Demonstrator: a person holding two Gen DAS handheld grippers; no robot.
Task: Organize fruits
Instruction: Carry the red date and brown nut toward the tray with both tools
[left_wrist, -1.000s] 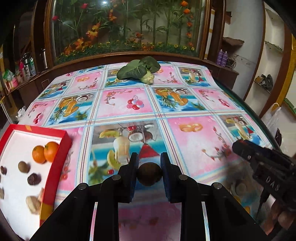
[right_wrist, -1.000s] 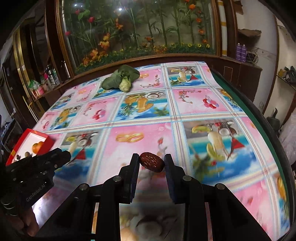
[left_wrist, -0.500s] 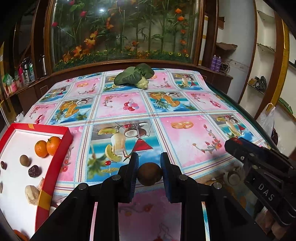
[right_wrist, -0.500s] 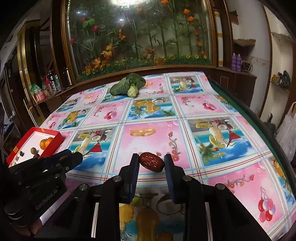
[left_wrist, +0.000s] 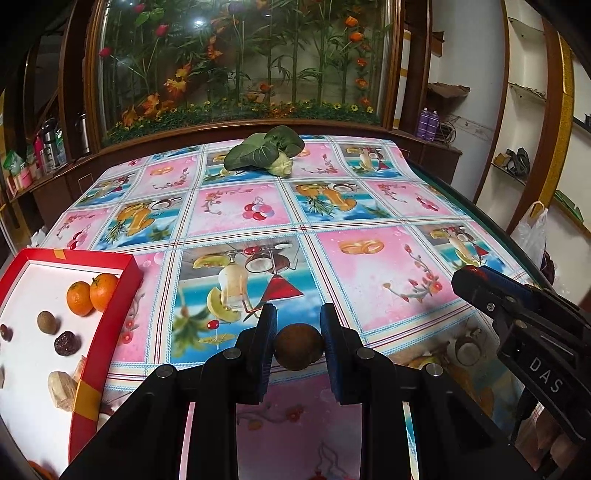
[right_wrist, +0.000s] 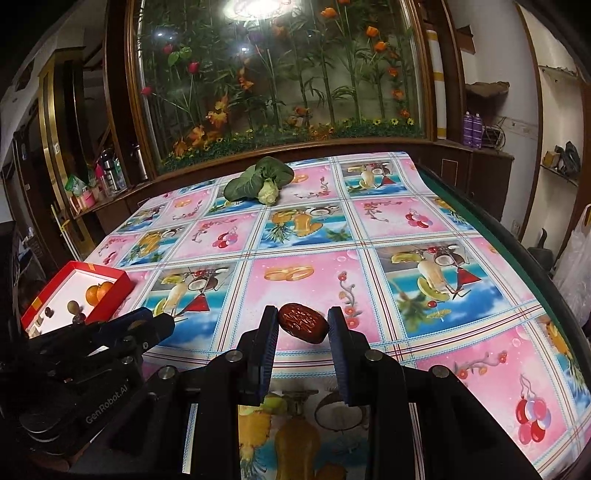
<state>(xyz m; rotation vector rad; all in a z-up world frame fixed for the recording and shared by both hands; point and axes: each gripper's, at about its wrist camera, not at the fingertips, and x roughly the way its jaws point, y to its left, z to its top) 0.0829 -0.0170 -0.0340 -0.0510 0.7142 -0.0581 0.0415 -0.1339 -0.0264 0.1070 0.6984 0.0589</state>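
Left tongs (left_wrist: 298, 339) grip a longan (left_wrist: 298, 349), right tongs (right_wrist: 302, 325) a date (right_wrist: 303, 328), both bound for the part-filled red tray (left_wrist: 107, 332) across the desk (left_wrist: 369, 258).

A glossy, wipe-clean plastic cloth (left_wrist: 369, 273) printed with fruit covers the worktop. The left claw (left_wrist: 298, 345), matt black plastic with shiny metal pins and textured blue pads, pinches a dull, rough-skinned brown round fruit (left_wrist: 298, 350). The right claw (right_wrist: 303, 325) grips a wrinkled, shiny red date (right_wrist: 303, 323). A red cardboard tray (left_wrist: 110, 314) has a matt white floor. Two mandarins (left_wrist: 92, 297) show dimpled, slightly glossy peel.
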